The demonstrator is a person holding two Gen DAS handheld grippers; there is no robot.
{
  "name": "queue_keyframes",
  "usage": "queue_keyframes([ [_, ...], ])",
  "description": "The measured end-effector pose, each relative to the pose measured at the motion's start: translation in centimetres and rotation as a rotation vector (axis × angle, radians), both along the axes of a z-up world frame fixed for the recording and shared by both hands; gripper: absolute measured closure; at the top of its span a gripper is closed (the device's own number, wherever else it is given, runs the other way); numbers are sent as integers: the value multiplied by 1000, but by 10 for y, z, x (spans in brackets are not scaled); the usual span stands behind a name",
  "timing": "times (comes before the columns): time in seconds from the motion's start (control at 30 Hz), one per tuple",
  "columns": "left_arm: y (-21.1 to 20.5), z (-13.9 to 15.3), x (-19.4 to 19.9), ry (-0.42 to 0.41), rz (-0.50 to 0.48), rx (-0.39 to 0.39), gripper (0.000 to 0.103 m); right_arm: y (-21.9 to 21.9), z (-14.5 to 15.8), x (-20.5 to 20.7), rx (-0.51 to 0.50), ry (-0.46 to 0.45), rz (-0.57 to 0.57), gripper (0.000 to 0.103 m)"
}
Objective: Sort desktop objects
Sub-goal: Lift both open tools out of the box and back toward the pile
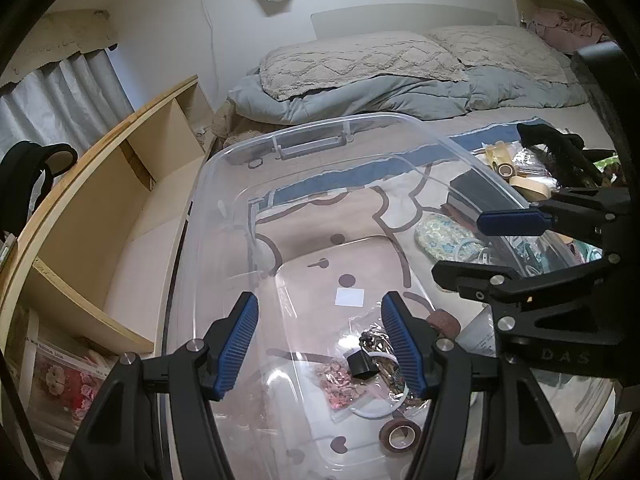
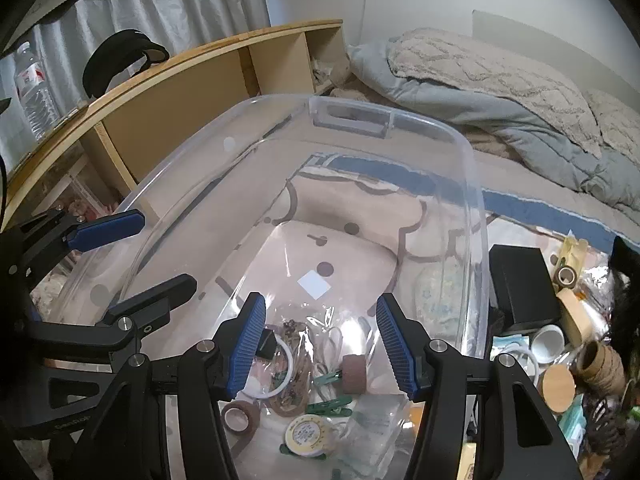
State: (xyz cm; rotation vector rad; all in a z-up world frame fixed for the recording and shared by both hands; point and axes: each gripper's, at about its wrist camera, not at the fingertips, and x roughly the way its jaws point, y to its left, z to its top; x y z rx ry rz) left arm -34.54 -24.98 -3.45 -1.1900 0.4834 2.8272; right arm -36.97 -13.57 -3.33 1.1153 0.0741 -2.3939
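Left wrist view: left gripper (image 1: 320,344) and right gripper (image 2: 320,344), jaws parted and empty, hover over clear plastic storage bin (image 1: 224,184).

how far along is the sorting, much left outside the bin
Partly done: the clear bin already holds tape rolls, green clips and bagged trinkets. Nothing is in hand; the left gripper and right gripper are open. The black box, cup and wooden lid remain outside.

Behind: rumpled grey-blue quilt (image 1: 360,100) under beige tufted pillows (image 1: 360,60). Left: open light-wood shelf unit (image 2: 192,92), clear plastic water bottle (image 2: 34,88) atop, pale grey curtains (image 2: 160,4) behind.
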Motion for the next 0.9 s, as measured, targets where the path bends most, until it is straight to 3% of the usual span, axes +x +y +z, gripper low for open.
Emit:
queue_keyframes([
  [0.07, -1, 1, 1, 8, 7, 4, 35, 1, 1, 1, -3, 7, 2, 45],
  [0.17, -2, 3, 4, 30, 18, -7, 28, 5, 2, 3, 40, 42, -11, 29],
  [0.27, -4, 7, 6, 52, 50, 12, 23, 16, 4, 5, 28, 49, -26, 26],
  [0.33, -3, 11, 9, 87, 68, 0, 9, 20, 6, 7, 28, 62, -22, 25],
  [0.4, -4, 16, 12, 106, 80, 19, 4, 20, 9, 10, 71, 92, -23, 13],
  [0.67, -5, 22, 27, 108, 123, 103, 1, 36, 21, 20, 58, 136, -30, 1],
  [0.9, 7, 28, 47, 118, 148, 139, 1, 58, 37, 35, 7, 187, -29, 0],
])
